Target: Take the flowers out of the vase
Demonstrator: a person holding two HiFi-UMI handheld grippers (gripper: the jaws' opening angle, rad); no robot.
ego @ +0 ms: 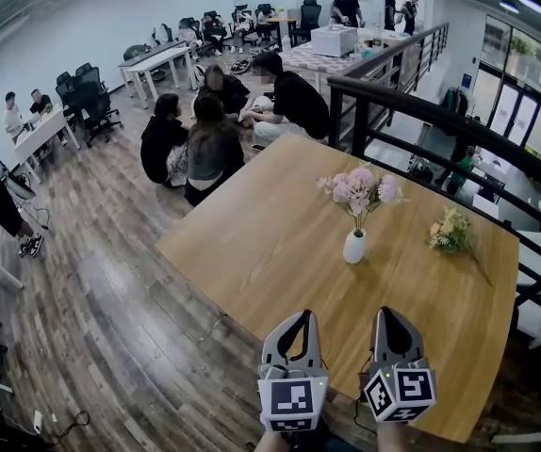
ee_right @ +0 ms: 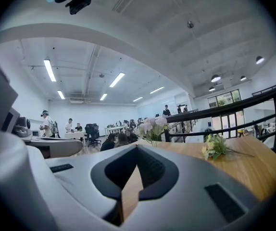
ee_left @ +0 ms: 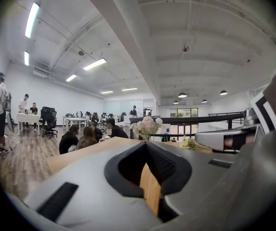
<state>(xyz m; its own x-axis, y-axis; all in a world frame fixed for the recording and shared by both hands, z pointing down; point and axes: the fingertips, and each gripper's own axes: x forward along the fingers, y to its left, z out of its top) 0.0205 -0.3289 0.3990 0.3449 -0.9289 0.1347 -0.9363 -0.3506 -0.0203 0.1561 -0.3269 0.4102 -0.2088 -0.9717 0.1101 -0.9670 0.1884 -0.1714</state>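
Nearest, the left gripper [ego: 302, 315] and right gripper [ego: 386, 313] hover over the table's [ego: 252, 252] near edge, jaws together and empty. Mid-table, the pink flowers [ego: 360, 189] stand in the white vase [ego: 354, 247], not yet taken out. Farther right, a yellow bunch [ego: 450, 234] lies flat on the wood, probably already out.

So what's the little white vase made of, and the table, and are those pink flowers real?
The vase looks like glazed ceramic, since it is smooth and plain white, though it could be plastic. The table looks like wood or a wood-look laminate: light brown with faint grain lines and a matte top. The pink flowers might be fabric ones, but from here I can't tell.
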